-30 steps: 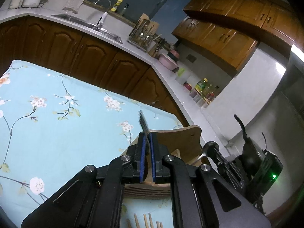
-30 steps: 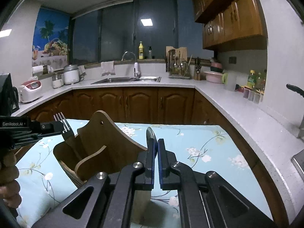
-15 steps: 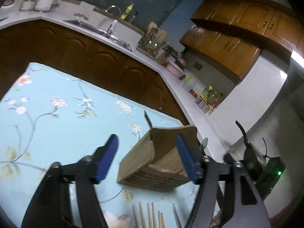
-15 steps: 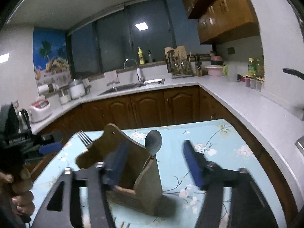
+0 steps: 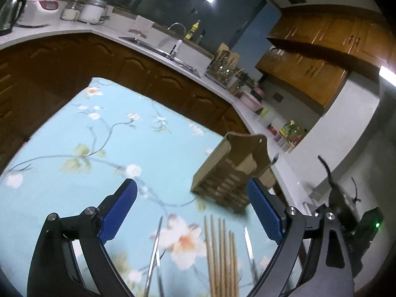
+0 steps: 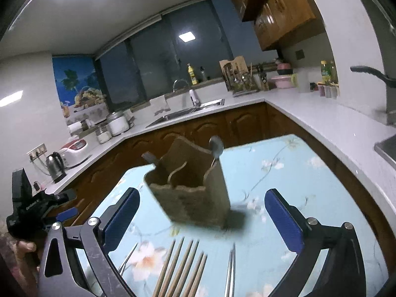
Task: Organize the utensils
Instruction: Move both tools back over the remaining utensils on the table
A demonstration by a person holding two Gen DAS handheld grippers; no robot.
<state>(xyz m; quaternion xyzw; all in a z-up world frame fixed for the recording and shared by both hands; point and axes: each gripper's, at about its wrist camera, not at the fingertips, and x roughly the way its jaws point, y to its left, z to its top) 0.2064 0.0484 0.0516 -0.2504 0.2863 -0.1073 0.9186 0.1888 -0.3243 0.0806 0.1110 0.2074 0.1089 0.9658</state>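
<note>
Now both grippers stand with their blue pads spread wide and nothing between them. The left gripper [image 5: 191,210] hangs above the table [image 5: 74,136], tilted so that it looks down and forward across the flowered blue cloth; its left pad [image 5: 118,210] and right pad [image 5: 264,212] frame the near ends of the loose utensils. The right gripper [image 6: 201,219] hovers at a similar height, pointed more level toward the sink wall, its fingers [image 6: 284,217] wide apart on either side of the holder [image 6: 190,193].

Between the left gripper's pads lie the chopsticks [image 5: 221,255], a bundle of wooden sticks running lengthwise toward the camera, with a thin metal utensil [image 5: 154,247] to their left and another [image 5: 248,245] to their right; both are too blurred to tell what kind. From the right wrist the same chopsticks [image 6: 183,267] lie just in front of the holder, flanked by metal handles.

The wooden holder [image 5: 232,173] stands upright on the cloth near the table's far right corner, beyond the loose pieces. A spoon [image 6: 215,146] sticks up from its right compartment, bowl upward, and a fork [image 6: 149,157] leans out of its left side.

At the left edge of the right view, the person's left hand [image 6: 23,250] grips the left device's black body.

Around the table runs the white counter [image 6: 321,121] with brown cabinets [image 5: 160,81] below, a sink [image 6: 190,111], a kettle [image 6: 56,167] and jars [image 6: 118,123].
</note>
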